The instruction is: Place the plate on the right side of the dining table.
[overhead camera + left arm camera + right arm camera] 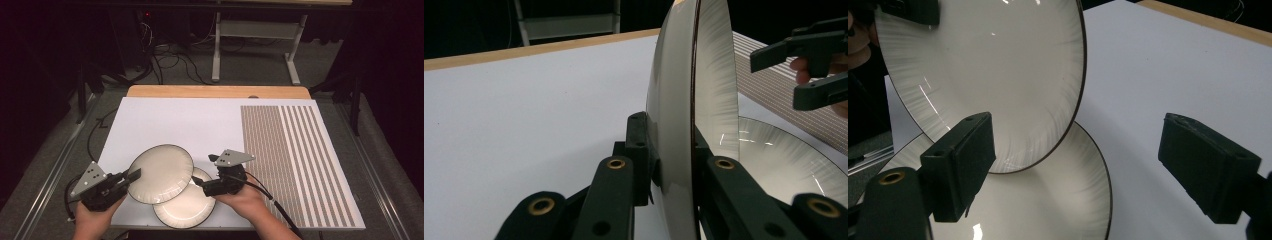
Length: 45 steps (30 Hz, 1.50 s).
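Two white plates with dark rims overlap at the near edge of the white mat [200, 120]. The upper plate [160, 172] is tilted and lifted over the lower plate [187, 207]. My left gripper [134, 175] is shut on the upper plate's left rim; in the left gripper view the jaws [669, 150] pinch that plate [679, 100] edge-on. My right gripper [196, 180] is open beside the plates' right edges. In the right gripper view it [1078, 160] stands wide, pads touching nothing, facing the upper plate [998, 60] and the lower plate [1048, 200].
The mat's right part carries a brown striped pattern [295, 160]. A wooden table edge [215, 91] runs along the far side. Beyond it are cables and a metal stand [217, 50] on the floor.
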### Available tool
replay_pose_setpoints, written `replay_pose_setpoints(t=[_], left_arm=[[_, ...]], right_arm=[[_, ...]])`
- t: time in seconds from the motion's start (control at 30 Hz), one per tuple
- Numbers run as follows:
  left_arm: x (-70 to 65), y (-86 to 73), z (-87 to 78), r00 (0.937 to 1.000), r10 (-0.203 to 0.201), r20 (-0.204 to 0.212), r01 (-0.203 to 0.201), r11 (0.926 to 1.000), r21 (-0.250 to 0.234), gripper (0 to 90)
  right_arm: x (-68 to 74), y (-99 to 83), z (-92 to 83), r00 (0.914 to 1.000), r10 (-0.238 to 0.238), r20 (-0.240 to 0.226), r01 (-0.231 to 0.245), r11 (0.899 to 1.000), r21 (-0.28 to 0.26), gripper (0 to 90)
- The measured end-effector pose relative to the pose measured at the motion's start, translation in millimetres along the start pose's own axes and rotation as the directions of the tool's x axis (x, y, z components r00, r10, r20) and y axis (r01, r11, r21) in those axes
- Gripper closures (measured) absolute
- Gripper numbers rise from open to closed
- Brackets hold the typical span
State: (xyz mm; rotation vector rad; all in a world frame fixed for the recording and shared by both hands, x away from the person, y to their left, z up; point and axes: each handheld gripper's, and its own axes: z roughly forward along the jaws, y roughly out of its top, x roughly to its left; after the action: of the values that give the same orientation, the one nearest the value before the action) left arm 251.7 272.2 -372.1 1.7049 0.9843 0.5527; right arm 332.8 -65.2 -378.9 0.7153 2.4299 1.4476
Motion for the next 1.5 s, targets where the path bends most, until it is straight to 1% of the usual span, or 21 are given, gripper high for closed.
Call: replay_pose_setpoints(t=[0.13,0.17,0.2,0.23,0.27,0.47,0.6,0.63,0.67,0.7,0.73,0.8,0.97,1.03,1.1,1.17,1.23,1.33,1.4,1.43,1.5], left_arm=[[0.4,-0.3,0.2,1.0000,-0.002,0.002,0.002,1.0000,-0.002,80.1],[0.5,-0.4,0.4,1.0000,-0.005,0.002,0.005,1.0000,-0.003,80.1],[0.6,-0.5,0.5,1.0000,-0.006,0.003,0.006,1.0000,-0.004,80.1],[0.6,-0.4,0.6,1.0000,-0.006,0.003,0.006,1.0000,-0.004,80.1],[0.5,-0.3,0.7,1.0000,-0.004,0.003,0.004,1.0000,-0.003,80.1],[0.5,-0.2,1.1,1.0000,-0.004,0.003,0.004,1.0000,-0.003,80.1],[1.0,-0.3,1.2,1.0000,-0.006,0.005,0.006,1.0000,-0.003,80.1],[1.2,-0.4,1.2,1.0000,-0.007,0.005,0.007,1.0000,-0.003,80.1],[1.4,-0.5,1.2,0.9999,-0.009,0.005,0.009,1.0000,-0.003,80.0],[1.5,-0.7,1.2,0.9999,-0.011,0.005,0.011,0.9999,-0.004,80.0],[1.5,-0.7,1.1,0.9999,-0.011,0.005,0.011,0.9999,-0.004,80.0],[1.6,-0.8,1.1,0.9999,-0.011,0.005,0.011,0.9999,-0.005,80.1],[1.9,-1.0,1.4,0.9999,-0.012,0.009,0.012,0.9999,-0.006,80.0],[2.2,-1.5,1.3,0.9999,-0.012,0.010,0.012,0.9999,-0.009,80.0],[2.9,-2.2,0.8,0.9999,-0.010,0.013,0.010,0.9999,-0.012,80.0],[4.0,-3.0,1.0,0.9997,-0.020,0.016,0.021,0.9997,-0.014,80.0],[5.4,-3.8,0.9,0.9993,-0.030,0.021,0.030,0.9994,-0.015,80.0],[6.3,-4.3,0.8,0.9992,-0.034,0.022,0.034,0.9993,-0.015,80.0],[6.3,-4.4,0.9,0.9991,-0.036,0.021,0.037,0.9992,-0.016,80.0],[6.6,-4.7,1.2,0.9989,-0.042,0.022,0.042,0.9990,-0.016,80.0],[7.5,-5.5,2.1,0.9976,-0.064,0.026,0.065,0.9977,-0.021,80.1]], right_arm=[[0.8,-0.2,12.5,0.9999,0.008,-0.013,-0.008,1.000,0.019,17.1],[-0.2,-0.4,15.1,0.9998,0.002,-0.021,-0.002,1.000,0.019,17.1],[0.2,-0.8,17.0,0.9995,0.018,-0.024,-0.018,1.000,0.023,17.1],[-0.6,-1.0,19.4,0.9995,0.018,-0.027,-0.017,1.000,0.021,17.1],[-0.6,-1.3,21.3,0.9991,0.032,-0.029,-0.031,0.999,0.025,17.1],[-1.7,-1.5,32.4,0.9984,0.035,-0.044,-0.034,0.999,0.033,17.7],[-0.2,-0.8,38.4,0.9970,0.042,-0.065,-0.040,0.999,0.033,17.9],[0.0,-0.6,39.9,0.9968,0.041,-0.068,-0.039,0.999,0.033,19.3],[0.5,-0.4,41.1,0.9967,0.042,-0.070,-0.040,0.999,0.031,21.3],[1.2,-0.2,42.9,0.9965,0.046,-0.071,-0.044,0.999,0.030,25.7],[1.2,-0.2,42.9,0.9965,0.046,-0.071,-0.044,0.999,0.030,25.7],[1.2,-0.2,44.0,0.9956,0.054,-0.077,-0.053,0.998,0.018,30.2],[-0.6,0.4,43.8,0.9941,0.075,-0.078,-0.075,0.997,0.003,48.0],[-1.0,0.7,43.6,0.9939,0.084,-0.071,-0.085,0.996,-0.001,54.8],[-2.6,0.7,43.8,0.9912,0.107,-0.078,-0.107,0.994,0.002,61.0],[-3.9,0.5,44.8,0.9883,0.124,-0.088,-0.124,0.992,0.008,65.0],[-5.1,0.0,45.6,0.9870,0.133,-0.090,-0.132,0.991,0.016,68.9],[-7.5,-0.7,46.5,0.9808,0.165,-0.104,-0.163,0.986,0.023,74.6],[-8.3,-1.1,47.0,0.9791,0.172,-0.109,-0.170,0.985,0.025,78.0],[-8.4,-1.1,47.3,0.9780,0.174,-0.115,-0.172,0.985,0.025,80.2],[-8.1,-0.9,47.1,0.9772,0.179,-0.114,-0.178,0.984,0.024,81.1]])
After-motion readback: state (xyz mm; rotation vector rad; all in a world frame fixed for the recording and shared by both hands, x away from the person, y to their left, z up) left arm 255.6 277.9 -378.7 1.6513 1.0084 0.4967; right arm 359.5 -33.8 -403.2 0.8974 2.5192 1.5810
